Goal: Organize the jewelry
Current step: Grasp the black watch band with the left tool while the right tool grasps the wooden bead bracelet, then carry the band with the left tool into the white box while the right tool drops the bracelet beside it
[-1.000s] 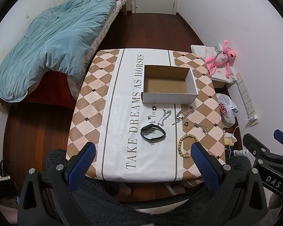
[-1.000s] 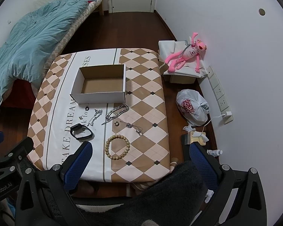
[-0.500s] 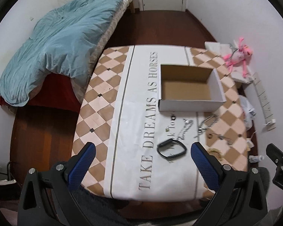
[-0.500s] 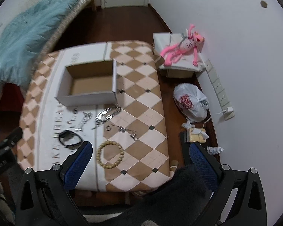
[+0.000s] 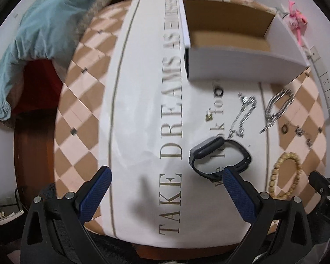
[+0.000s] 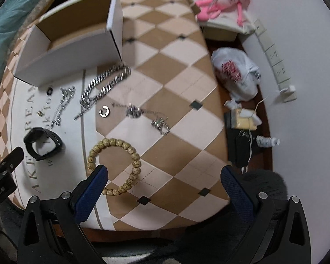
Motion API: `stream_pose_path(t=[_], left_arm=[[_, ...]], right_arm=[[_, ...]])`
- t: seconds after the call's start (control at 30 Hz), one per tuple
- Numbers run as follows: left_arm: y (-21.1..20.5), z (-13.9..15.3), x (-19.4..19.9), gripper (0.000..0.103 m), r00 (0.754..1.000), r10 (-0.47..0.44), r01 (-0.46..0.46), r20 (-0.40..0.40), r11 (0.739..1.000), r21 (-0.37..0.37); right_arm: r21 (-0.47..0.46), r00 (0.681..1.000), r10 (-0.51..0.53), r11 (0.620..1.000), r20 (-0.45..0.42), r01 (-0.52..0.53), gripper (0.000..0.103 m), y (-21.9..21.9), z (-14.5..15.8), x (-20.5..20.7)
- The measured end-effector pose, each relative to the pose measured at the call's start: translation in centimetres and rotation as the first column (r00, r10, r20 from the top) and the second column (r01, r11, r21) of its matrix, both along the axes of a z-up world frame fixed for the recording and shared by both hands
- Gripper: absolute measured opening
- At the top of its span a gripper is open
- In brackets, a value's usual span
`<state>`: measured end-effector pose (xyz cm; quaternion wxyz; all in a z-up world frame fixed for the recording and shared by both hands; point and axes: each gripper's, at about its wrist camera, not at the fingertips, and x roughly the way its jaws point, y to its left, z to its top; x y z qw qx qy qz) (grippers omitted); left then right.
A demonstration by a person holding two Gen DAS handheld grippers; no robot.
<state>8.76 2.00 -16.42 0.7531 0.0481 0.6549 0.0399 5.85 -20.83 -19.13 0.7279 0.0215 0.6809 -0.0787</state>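
Both grippers hovering over table (image 5: 88, 101), jaws spread, holding nothing.

Watch (image 5: 220, 157) lying near left gripper (image 5: 165, 189), long axis slanting toward box (image 5: 242, 63). Beads (image 6: 114, 166) sitting by right gripper (image 6: 165, 189); chain (image 6: 105, 85) stretching diagonally toward box corner.

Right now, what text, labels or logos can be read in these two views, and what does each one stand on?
"TAKE DREAMS AS" then a blurred word: gold letters on the tablecloth.
Smaller dark script beside the smartwatch: partly covered, unreadable.
"D" and part of another letter: label on the right gripper's body, at the left view's edge; cut off.
White label on the left gripper's body, at the right view's edge: too blurred.
Red print on the plastic bag: unreadable.
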Motion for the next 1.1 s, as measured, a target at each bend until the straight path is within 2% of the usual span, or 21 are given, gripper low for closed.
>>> stream_pose_path(t=[0.17, 0.37, 0.4, 0.43, 0.47, 0.5, 0.6, 0.73, 0.77, 0.8, 0.83, 0.93, 1.1], left_arm=[[0.2, -2.0, 0.5, 0.102, 1.0, 0.011, -0.011, -0.03, 1.0, -0.021], [0.5, -3.1, 1.1, 0.1, 0.999, 0.03, -0.035, -0.037, 0.992, -0.123], [0.5, -3.2, 1.1, 0.09, 0.999, 0.029, -0.033, -0.031, 0.99, -0.139], [0.5, -3.3, 1.2, 0.073, 0.999, 0.026, -0.03, -0.028, 0.989, -0.145], [0.5, -3.5, 1.4, 0.064, 0.999, 0.024, -0.029, -0.032, 0.988, -0.153], [0.5, -3.8, 1.5, 0.048, 0.999, 0.023, -0.029, -0.038, 0.986, -0.162], [0.5, -3.9, 1.2, 0.029, 1.0, 0.007, -0.008, -0.009, 0.989, -0.151], [0.6, -4.3, 1.0, 0.015, 1.0, -0.007, 0.009, 0.016, 0.991, -0.133], [0.8, -4.2, 0.9, 0.014, 1.0, -0.008, 0.011, 0.019, 0.991, -0.133], [0.9, -4.2, 0.7, 0.012, 1.0, -0.009, 0.012, 0.023, 0.991, -0.132], [1.0, -4.2, 0.5, 0.011, 1.0, -0.01, 0.014, 0.026, 0.992, -0.129], [1.4, -4.2, -0.2, 0.008, 0.999, -0.015, 0.019, 0.035, 0.993, -0.119], [1.8, -2.3, -2.6, 0.006, 0.998, -0.031, 0.036, 0.047, 0.991, -0.131]], right_arm=[[0.031, 0.999, -0.01, 0.999, -0.036, 0.011, 0.096, 0.0, -2.2, 0.0], [0.089, 0.997, -0.021, 0.996, -0.07, 0.027, 0.075, 0.2, -3.8, -0.3], [0.091, 0.997, -0.02, 0.995, -0.073, 0.027, 0.071, 0.2, -3.9, -0.3], [0.083, 0.998, -0.012, 0.996, -0.062, 0.017, 0.069, 0.4, -3.9, -0.3], [0.075, 0.998, -0.003, 0.997, -0.056, 0.008, 0.068, 0.6, -3.9, -0.3], [0.071, 0.999, 0.001, 0.997, -0.053, 0.002, 0.066, 0.8, -3.9, -0.4], [0.068, 0.999, 0.016, 0.998, -0.031, -0.014, 0.055, 1.4, -3.5, -0.5], [0.06, 0.999, 0.041, 0.997, 0.006, -0.042, 0.037, 2.7, -2.7, -0.8], [0.059, 0.999, 0.048, 0.997, 0.018, -0.049, 0.033, 3.0, -2.6, -0.9], [0.054, 0.998, 0.057, 0.997, 0.028, -0.058, 0.024, 3.5, -2.4, -1.0], [0.049, 0.997, 0.064, 0.997, 0.034, -0.066, 0.009, 3.9, -2.2, -1.0], [0.04, 0.996, 0.078, 0.996, 0.049, -0.08, 0.01, 4.6, -2.1, -1.1], [0.167, 0.997, 0.024, 0.985, 0.075, -0.036, 0.009, 4.3, -0.7, -1.5]])
